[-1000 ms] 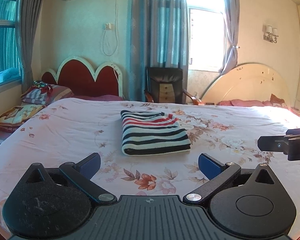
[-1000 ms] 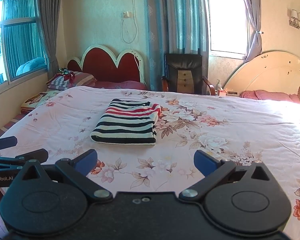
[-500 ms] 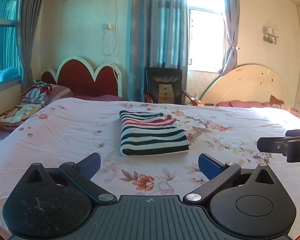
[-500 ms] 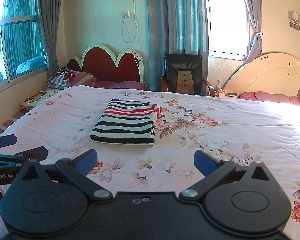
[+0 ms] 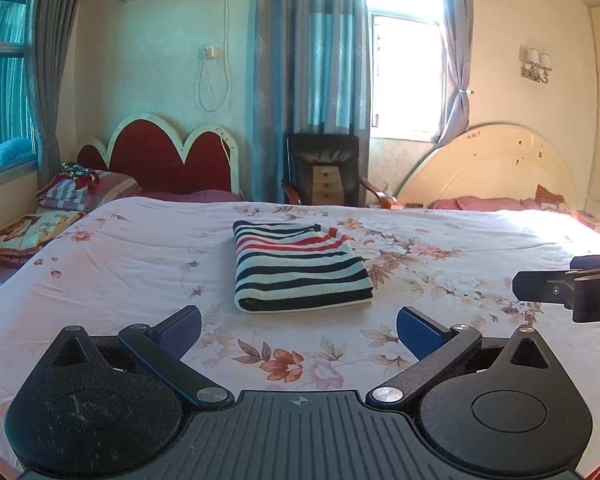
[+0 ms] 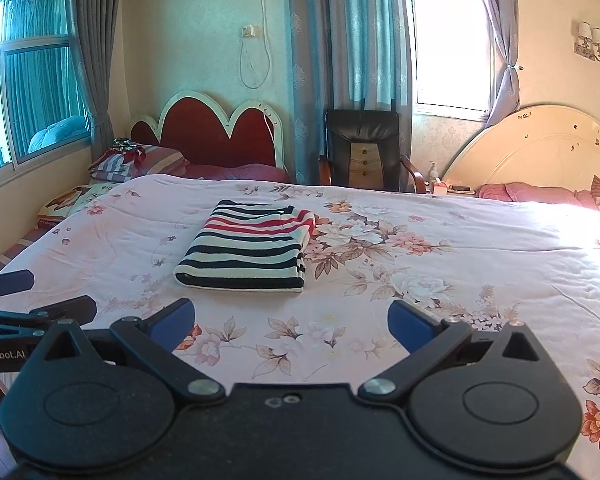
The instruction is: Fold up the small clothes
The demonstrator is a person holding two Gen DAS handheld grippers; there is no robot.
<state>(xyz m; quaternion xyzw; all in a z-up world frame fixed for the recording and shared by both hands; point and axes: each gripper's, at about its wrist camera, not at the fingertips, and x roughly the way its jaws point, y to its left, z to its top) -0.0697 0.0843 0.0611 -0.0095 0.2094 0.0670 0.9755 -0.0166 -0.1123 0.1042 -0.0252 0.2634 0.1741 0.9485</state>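
Left gripper (image 5: pixel 299 330), black with blue pads: jaws spread wide, nothing held, low over bed. Right gripper (image 6: pixel 291 322): same, jaws apart, empty. Folded knit garment (image 5: pixel 298 266), black-white-red stripes, lies flat on floral pink bedspread (image 5: pixel 120 264) ahead of both grippers, apart from each. Black armchair (image 5: pixel 323 168) beyond bed.

Folded garment (image 5: pixel 296 266) on bed (image 5: pixel 140 264), chair (image 5: pixel 323 168) behind, pillows (image 5: pixel 80 190) perhaps far left

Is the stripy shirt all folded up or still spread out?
Folded. The striped garment lies as a neat thick rectangle on the bedspread, with doubled layers at its near edge.
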